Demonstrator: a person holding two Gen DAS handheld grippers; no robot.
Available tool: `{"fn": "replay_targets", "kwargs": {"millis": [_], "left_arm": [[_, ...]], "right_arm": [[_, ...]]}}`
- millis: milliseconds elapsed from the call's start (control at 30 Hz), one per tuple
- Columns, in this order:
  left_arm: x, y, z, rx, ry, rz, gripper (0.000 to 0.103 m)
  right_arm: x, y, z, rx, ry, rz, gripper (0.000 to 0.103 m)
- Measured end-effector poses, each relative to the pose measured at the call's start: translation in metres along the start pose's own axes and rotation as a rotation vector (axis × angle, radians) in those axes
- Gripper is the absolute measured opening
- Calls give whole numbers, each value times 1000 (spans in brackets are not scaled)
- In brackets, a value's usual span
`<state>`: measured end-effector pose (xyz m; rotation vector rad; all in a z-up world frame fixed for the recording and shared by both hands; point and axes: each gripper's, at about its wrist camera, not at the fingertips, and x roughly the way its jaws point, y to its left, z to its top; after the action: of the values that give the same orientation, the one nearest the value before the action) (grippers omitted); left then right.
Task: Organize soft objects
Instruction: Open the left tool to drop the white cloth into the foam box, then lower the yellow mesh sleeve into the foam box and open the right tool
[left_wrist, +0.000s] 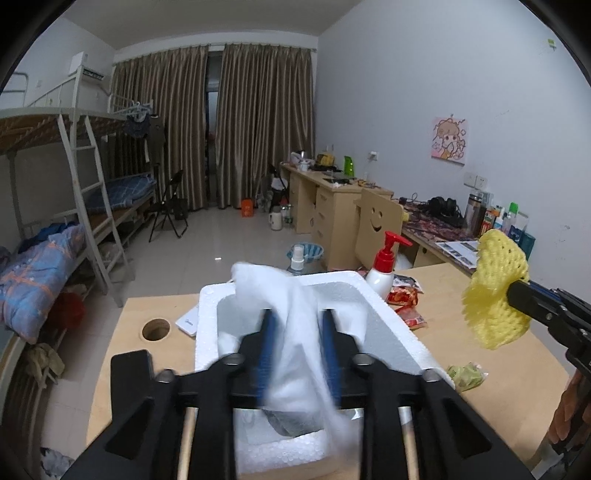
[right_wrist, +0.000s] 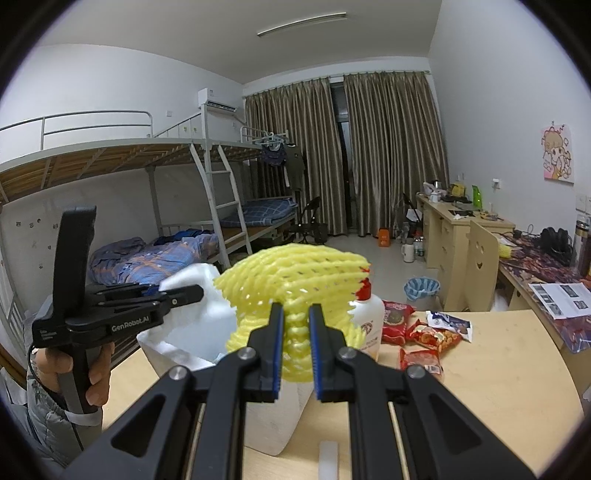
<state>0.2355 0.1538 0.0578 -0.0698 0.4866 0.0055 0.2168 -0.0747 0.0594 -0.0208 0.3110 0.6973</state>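
Hand-held gripper on the left (left_wrist: 295, 328) tilts down over a white foam box (left_wrist: 384, 325) standing on the desk (left_wrist: 491, 354), its blue-padded fingers (left_wrist: 267, 350) parted around a blurred sheet of white foam wrap (left_wrist: 291, 295) that hangs between them into the box; whether the pads touch the wrap cannot be told, and no grip on it shows. The right wrist view shows what the left one cannot: the person's left hand (right_wrist: 94, 373) wrapped around this tool's upright black handle, a padded grey sleeve (right_wrist: 48, 413) below it.

To the right, the right hand-held gripper (right_wrist: 296, 332) points nearly level, its jaws drawn close and clamped on a yellow foam net sleeve (right_wrist: 295, 280) held in the air above the desk, just beside the box. From the left wrist view that net (left_wrist: 493, 291) fans out like a disc from the black fingertips, well clear of the desk top.

Behind the box stands a white pump bottle with a red head (left_wrist: 384, 266), and beside it lie red snack packets (left_wrist: 406, 295). Only the left view shows a crumpled green wrapper (left_wrist: 467, 374) near the box's right corner and a round cable hole (left_wrist: 156, 329) at the desk's left.
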Motion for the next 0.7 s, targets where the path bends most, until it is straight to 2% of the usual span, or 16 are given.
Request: {"fn": "replay_targets", "kwargs": {"millis": [33, 67, 100, 133, 200, 300, 700], "left_arm": [[0, 0, 0, 0, -4, 3, 56], [-1, 0, 0, 1, -13, 5, 70], [-3, 0, 0, 3, -21, 10, 79], [-5, -1, 1, 6, -29, 21, 83], [-9, -1, 1, 10, -51, 24, 96], [-18, -3, 1, 25, -84, 42, 102], [-47, 5, -6, 36, -141, 133, 102]], "right_arm": [[0, 0, 0, 1, -1, 0, 16], [0, 0, 0, 1, -1, -1, 16], [-1, 0, 1, 2, -1, -3, 16], [-1, 0, 1, 3, 0, -3, 16], [-1, -1, 1, 5, -1, -5, 16], [-2, 0, 1, 7, -3, -5, 16], [5, 10, 3, -12, 4, 27, 16]]}}
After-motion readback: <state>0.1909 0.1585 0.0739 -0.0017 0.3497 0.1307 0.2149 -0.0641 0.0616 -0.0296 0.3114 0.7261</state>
